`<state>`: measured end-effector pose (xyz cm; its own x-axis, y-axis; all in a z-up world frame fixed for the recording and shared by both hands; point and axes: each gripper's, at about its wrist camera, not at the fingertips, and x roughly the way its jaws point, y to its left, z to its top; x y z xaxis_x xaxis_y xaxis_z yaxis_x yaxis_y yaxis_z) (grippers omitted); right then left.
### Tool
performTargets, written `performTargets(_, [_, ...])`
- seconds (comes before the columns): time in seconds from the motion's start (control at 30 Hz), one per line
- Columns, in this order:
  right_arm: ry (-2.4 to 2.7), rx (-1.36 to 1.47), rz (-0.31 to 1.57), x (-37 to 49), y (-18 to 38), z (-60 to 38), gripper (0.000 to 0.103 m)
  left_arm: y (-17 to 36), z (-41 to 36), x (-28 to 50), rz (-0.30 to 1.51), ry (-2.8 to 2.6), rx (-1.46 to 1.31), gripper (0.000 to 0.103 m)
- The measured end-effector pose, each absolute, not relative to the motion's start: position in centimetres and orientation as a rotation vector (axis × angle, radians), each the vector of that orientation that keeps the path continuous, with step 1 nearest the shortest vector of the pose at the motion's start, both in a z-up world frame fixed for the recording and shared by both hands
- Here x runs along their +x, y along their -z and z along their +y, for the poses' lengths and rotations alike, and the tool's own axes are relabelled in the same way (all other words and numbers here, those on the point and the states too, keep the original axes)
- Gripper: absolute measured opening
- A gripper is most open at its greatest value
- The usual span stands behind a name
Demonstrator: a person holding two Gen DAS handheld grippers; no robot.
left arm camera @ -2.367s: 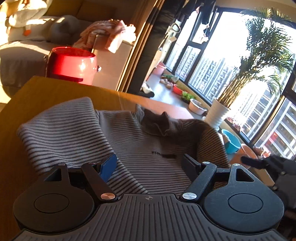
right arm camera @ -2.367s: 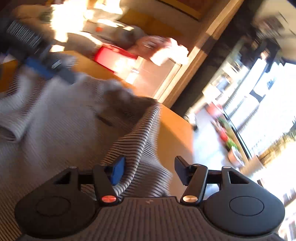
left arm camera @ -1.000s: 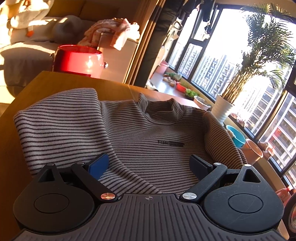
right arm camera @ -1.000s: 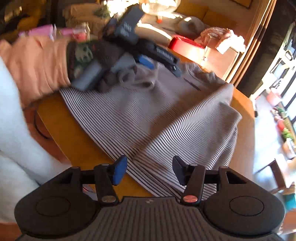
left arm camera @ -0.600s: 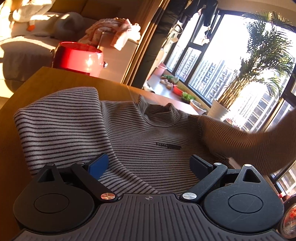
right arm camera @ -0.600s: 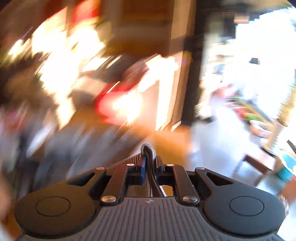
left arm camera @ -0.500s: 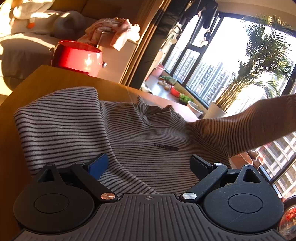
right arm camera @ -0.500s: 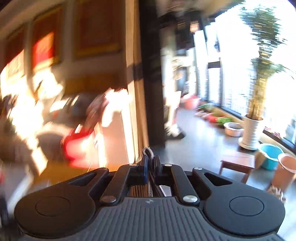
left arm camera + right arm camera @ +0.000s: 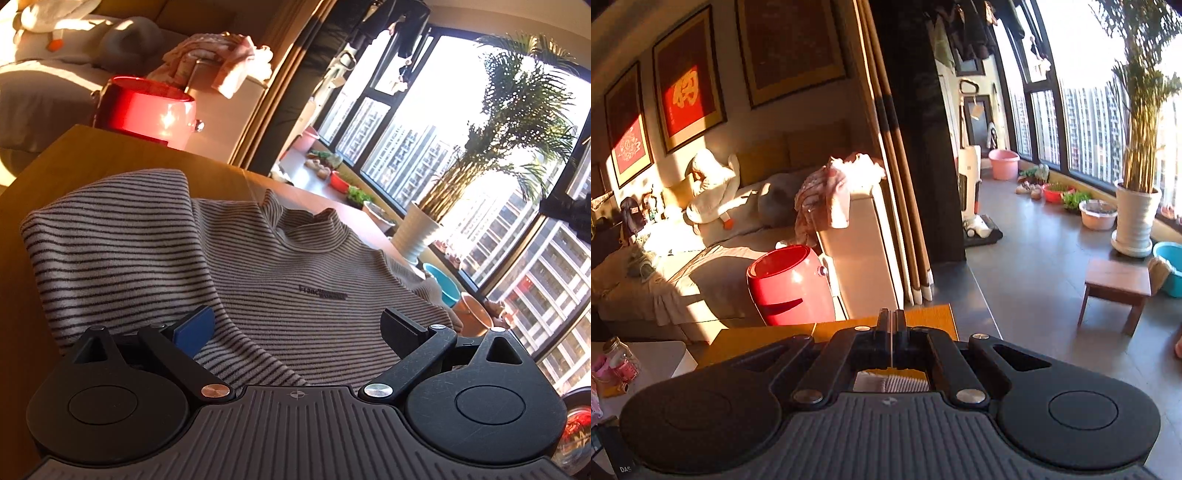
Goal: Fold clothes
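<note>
A grey striped turtleneck sweater [image 9: 288, 280] lies on the wooden table [image 9: 44, 177], its left sleeve folded over the body. My left gripper [image 9: 295, 325] is open and hovers low over the sweater's lower part, holding nothing. My right gripper [image 9: 892, 325] is shut with nothing visible between its fingers. It is raised above the table's far edge [image 9: 923, 314] and looks out into the room. A small strip of striped fabric [image 9: 905, 384] shows beneath it.
A red bin [image 9: 790, 284] stands beyond the table beside a sofa [image 9: 683, 258]. A potted palm [image 9: 1137, 206], basins and a small wooden stool [image 9: 1115, 288] stand on the floor by the windows. A jar [image 9: 620, 358] sits on a white surface at left.
My right gripper, which was shut on a sleeve and swinging it across, is now shut with no fabric showing in it. The sleeve no longer hangs at the right. The left gripper has barely moved.
</note>
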<state>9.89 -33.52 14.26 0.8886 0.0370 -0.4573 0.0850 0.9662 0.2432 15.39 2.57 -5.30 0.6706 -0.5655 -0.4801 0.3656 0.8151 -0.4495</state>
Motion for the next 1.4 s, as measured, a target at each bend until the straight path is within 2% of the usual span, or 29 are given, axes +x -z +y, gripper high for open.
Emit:
performTargets(0.1, [0.063, 0.389, 0.539, 8.7, -10.0, -37.5, 0.002, 5.3, 2.3, 15.4, 0.649, 0.533, -0.318, 0.101])
performTargets(0.17, [0.08, 0.534, 0.573, 7.5, -6.6, -41.1, 0.008, 5.3, 2.2, 15.3, 0.652, 0.53, -0.306, 0.101])
performTargets(0.23, [0.078, 0.733, 0.59, 6.2, -2.8, -45.1, 0.028, 5.2, 2.0, 15.3, 0.654, 0.526, -0.291, 0.101])
performTargets(0.3, [0.064, 0.956, 0.576, 4.6, 1.9, -48.8, 0.038, 5.2, 1.9, 15.3, 0.654, 0.526, -0.286, 0.101])
performTargets(0.4, [0.011, 1.304, 0.545, 2.8, 10.0, -52.4, 0.04, 5.3, 2.1, 15.4, 0.653, 0.531, -0.3, 0.102])
performTargets(0.6, [-0.132, 1.892, 0.5, 2.2, 25.4, -52.0, 0.052, 5.3, 1.3, 15.5, 0.662, 0.514, -0.263, 0.103])
performTargets(0.8, [-0.304, 2.068, 0.487, 6.6, 30.1, -48.4, 0.059, 5.1, 0.0, 15.2, 0.67, 0.479, -0.178, 0.103])
performTargets(0.9, [-0.357, 2.114, 0.47, 9.1, 30.6, -47.9, 0.061, 5.0, -0.3, 15.2, 0.672, 0.472, -0.162, 0.103])
performTargets(1.1, [-0.348, 2.152, 0.412, 12.2, 30.9, -48.0, 0.06, 5.1, 0.0, 15.2, 0.668, 0.478, -0.182, 0.103])
performTargets(1.17, [-0.291, 2.116, 0.356, 12.9, 30.2, -49.4, 0.04, 5.1, 0.4, 15.2, 0.664, 0.485, -0.203, 0.103])
performTargets(1.2, [-0.269, 2.072, 0.336, 13.2, 29.3, -50.4, 0.02, 5.1, 0.6, 15.2, 0.662, 0.489, -0.216, 0.103])
performTargets(1.23, [-0.251, 2.011, 0.319, 13.3, 27.7, -51.3, 0.014, 5.2, 0.8, 15.2, 0.659, 0.494, -0.232, 0.103])
performTargets(1.4, [-0.218, 1.555, 0.176, 11.9, 13.1, -55.7, 0.009, 5.4, 2.1, 15.2, 0.644, 0.522, -0.315, 0.103])
